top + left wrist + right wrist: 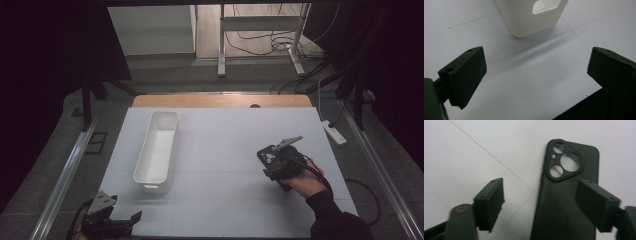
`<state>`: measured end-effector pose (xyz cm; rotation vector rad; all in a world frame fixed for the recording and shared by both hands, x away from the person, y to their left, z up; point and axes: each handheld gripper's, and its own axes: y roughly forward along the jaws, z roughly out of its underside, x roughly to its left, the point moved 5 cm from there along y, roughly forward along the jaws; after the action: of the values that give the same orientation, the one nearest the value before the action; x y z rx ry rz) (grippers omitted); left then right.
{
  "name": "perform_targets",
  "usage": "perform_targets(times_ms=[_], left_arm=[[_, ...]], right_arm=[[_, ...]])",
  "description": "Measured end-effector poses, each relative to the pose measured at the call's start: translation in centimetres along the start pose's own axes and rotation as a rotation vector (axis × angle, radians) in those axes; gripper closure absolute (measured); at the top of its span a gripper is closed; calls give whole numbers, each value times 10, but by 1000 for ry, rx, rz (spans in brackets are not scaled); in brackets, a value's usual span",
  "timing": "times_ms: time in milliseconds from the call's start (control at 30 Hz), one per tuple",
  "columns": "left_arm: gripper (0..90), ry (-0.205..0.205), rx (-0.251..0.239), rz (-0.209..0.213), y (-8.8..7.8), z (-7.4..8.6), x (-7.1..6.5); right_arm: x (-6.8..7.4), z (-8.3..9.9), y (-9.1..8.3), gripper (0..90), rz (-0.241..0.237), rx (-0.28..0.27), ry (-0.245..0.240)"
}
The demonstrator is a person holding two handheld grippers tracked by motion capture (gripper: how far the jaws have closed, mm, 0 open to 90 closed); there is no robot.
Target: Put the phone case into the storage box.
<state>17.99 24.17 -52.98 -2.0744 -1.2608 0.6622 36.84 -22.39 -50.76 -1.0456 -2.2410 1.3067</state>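
A black phone case (564,205) lies flat on the white table sheet, its camera cut-outs at the far end. In the high view the case (267,156) sits at the right of the table. My right gripper (541,195) hovers open over it, one jaw above the case, the other above the bare sheet beside it. A person's hand holds this gripper (278,161). A long white bin (146,150) stands left of centre, with nothing visible inside it. My left gripper (131,221) rests open at the front left edge. Its jaws (536,62) point at the bin's near end (524,22).
The white sheet (225,200) covers the table, with a wooden strip (220,101) along the far edge. A white power strip (334,132) lies off the right side. Metal rails (65,175) flank the table. Cables and a stand's legs (260,45) lie on the floor beyond.
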Motion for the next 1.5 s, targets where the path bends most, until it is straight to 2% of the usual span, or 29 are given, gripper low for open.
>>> perform_targets(times_ms=[167,433,700,867,1500], left_arm=[[32,0,1,0,0,0,0],[32,-1,1,0,0,0,0],[32,-3,1,0,0,0,0],[33,-3,1,0,0,0,0],[33,-4,2,1,0,0,0]], right_arm=[[-7,2,2,88,14,4,33],[-19,6,4,0,5,4,88],[-32,12,2,0,21,14,94],[-38,16,2,0,20,23,114],[-34,22,18,0,8,48,113]])
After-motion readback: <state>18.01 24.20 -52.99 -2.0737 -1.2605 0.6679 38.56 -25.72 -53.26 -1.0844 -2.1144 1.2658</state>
